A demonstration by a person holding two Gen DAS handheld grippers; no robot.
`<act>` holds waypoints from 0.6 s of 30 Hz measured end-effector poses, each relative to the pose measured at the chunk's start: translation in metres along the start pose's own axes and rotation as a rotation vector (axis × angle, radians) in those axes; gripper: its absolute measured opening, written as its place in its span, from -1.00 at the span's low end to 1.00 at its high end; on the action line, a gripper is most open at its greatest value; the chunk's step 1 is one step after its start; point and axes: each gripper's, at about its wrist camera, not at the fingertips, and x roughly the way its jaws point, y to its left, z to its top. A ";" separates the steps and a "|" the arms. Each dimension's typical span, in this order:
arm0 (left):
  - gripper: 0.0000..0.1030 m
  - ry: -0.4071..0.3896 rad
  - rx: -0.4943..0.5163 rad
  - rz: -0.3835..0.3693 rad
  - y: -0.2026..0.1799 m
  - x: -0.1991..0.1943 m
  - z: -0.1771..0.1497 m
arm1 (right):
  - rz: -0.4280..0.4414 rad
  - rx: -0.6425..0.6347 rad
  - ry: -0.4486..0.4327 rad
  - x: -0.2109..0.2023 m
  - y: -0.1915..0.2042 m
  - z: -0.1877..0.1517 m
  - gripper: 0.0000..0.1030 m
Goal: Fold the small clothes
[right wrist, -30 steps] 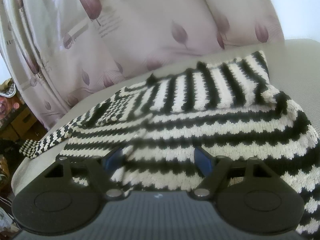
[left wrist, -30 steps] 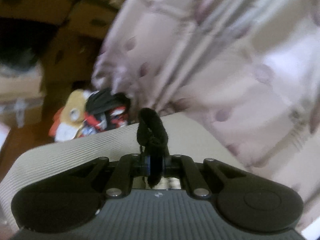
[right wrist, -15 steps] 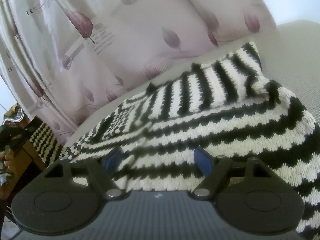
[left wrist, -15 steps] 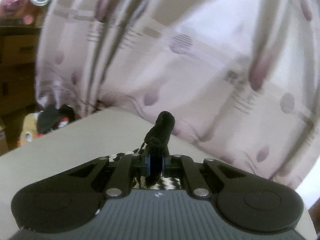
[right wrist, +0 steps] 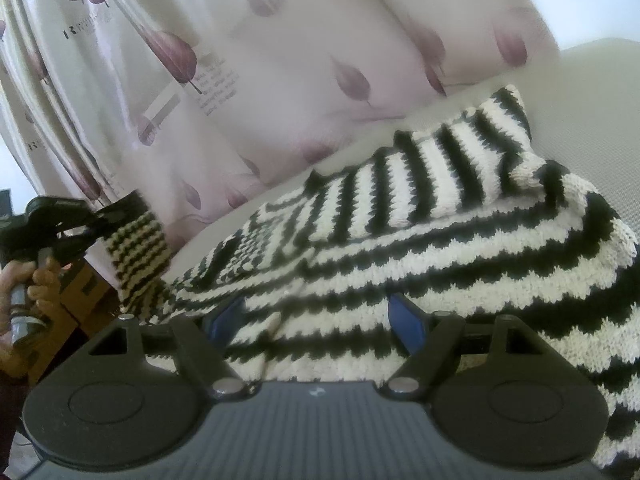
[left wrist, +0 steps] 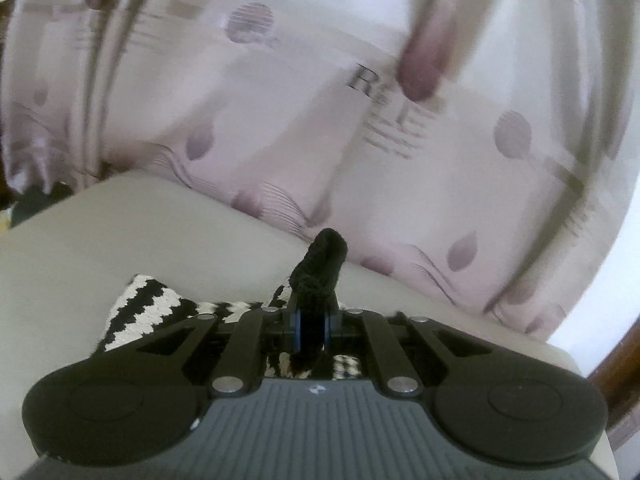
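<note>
A black-and-white striped knit sweater [right wrist: 420, 240] lies on a pale grey ribbed surface [right wrist: 592, 92], its right sleeve folded over the body. My left gripper [left wrist: 311, 326] is shut on the black cuff [left wrist: 320, 268] of the left sleeve. In the right wrist view the left gripper [right wrist: 86, 228] holds that sleeve [right wrist: 136, 256] lifted at the far left, above the edge of the surface. My right gripper [right wrist: 316, 320] is open, its blue pads low over the sweater's hem and empty. A striped part of the garment [left wrist: 140, 312] shows below the left gripper.
A pink curtain [right wrist: 280, 60] with purple leaf prints hangs right behind the surface and fills the left wrist view [left wrist: 320, 100]. Cardboard boxes [right wrist: 80, 288] stand on the floor at the left, beyond the surface's edge.
My left gripper has carried the sleeve cuff up and inward over the surface, so the sleeve now hangs lifted. My right gripper has barely moved and stays open.
</note>
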 end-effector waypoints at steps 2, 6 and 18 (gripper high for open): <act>-0.81 0.015 0.011 -0.013 -0.015 0.007 -0.003 | 0.006 0.004 -0.003 -0.001 -0.001 0.000 0.54; -0.81 0.042 0.024 -0.036 -0.043 0.019 -0.011 | 0.022 0.014 -0.011 -0.002 -0.002 -0.001 0.54; -0.80 0.106 0.071 -0.085 -0.111 0.047 -0.036 | 0.058 0.105 -0.044 -0.011 -0.016 -0.001 0.54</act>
